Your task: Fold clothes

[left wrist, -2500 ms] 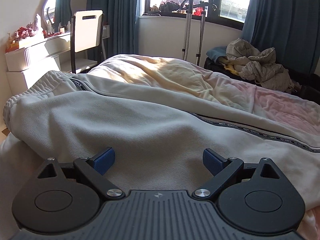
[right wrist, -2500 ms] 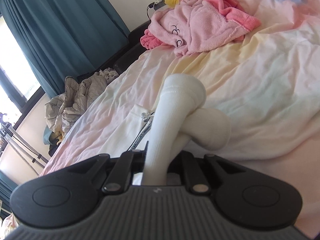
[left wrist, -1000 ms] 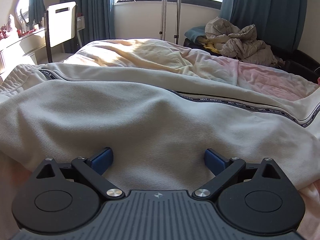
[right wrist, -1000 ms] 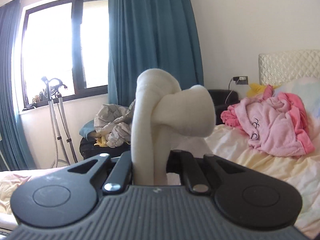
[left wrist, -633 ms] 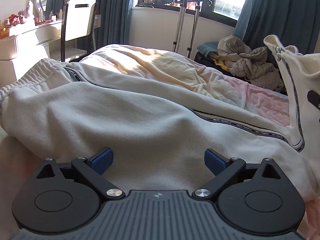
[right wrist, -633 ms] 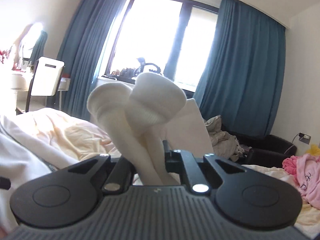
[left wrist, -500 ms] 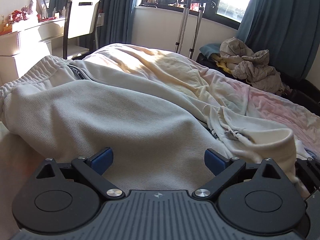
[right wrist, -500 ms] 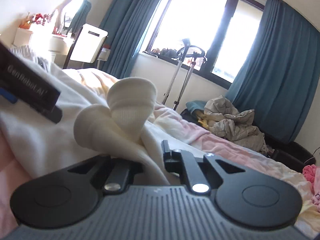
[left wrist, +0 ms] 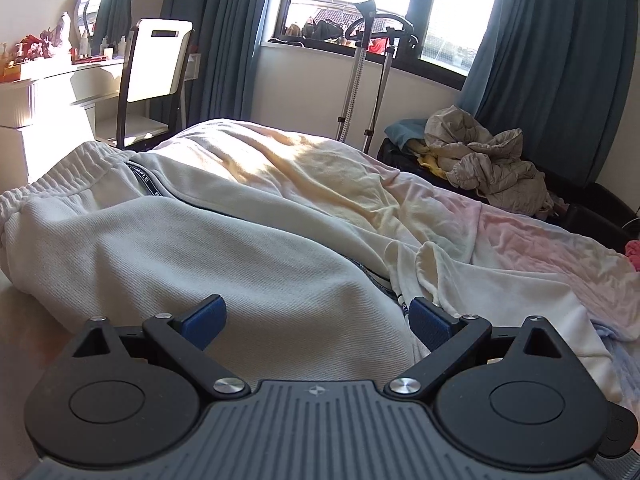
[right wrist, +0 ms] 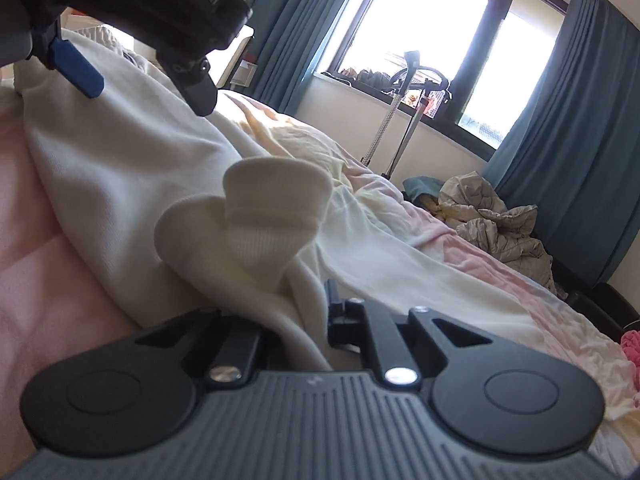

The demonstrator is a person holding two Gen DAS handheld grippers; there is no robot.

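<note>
Cream sweatpants (left wrist: 200, 248) lie across the bed, their elastic waistband (left wrist: 60, 176) at the left. My left gripper (left wrist: 316, 320) hovers open just over them, with nothing between its blue pads. The far trouser leg (left wrist: 500, 292) is doubled back toward the gripper. In the right wrist view my right gripper (right wrist: 292, 312) still has the ribbed leg cuff (right wrist: 272, 216) between its jaws, which are opening. The cuff rests on the pants, below the left gripper's blue pad (right wrist: 78, 66).
The bed carries a yellow and pink blanket (left wrist: 320, 168). A chair (left wrist: 158, 64) and a white dressing table (left wrist: 40, 92) stand at the back left. A steamer stand (left wrist: 360, 68) is under the window, with a heap of clothes (left wrist: 492, 164) on a dark sofa beside it.
My right gripper swung the leg cuff up, over and down onto the pants near the left gripper, folding the leg back. The left gripper rose slightly and stayed open.
</note>
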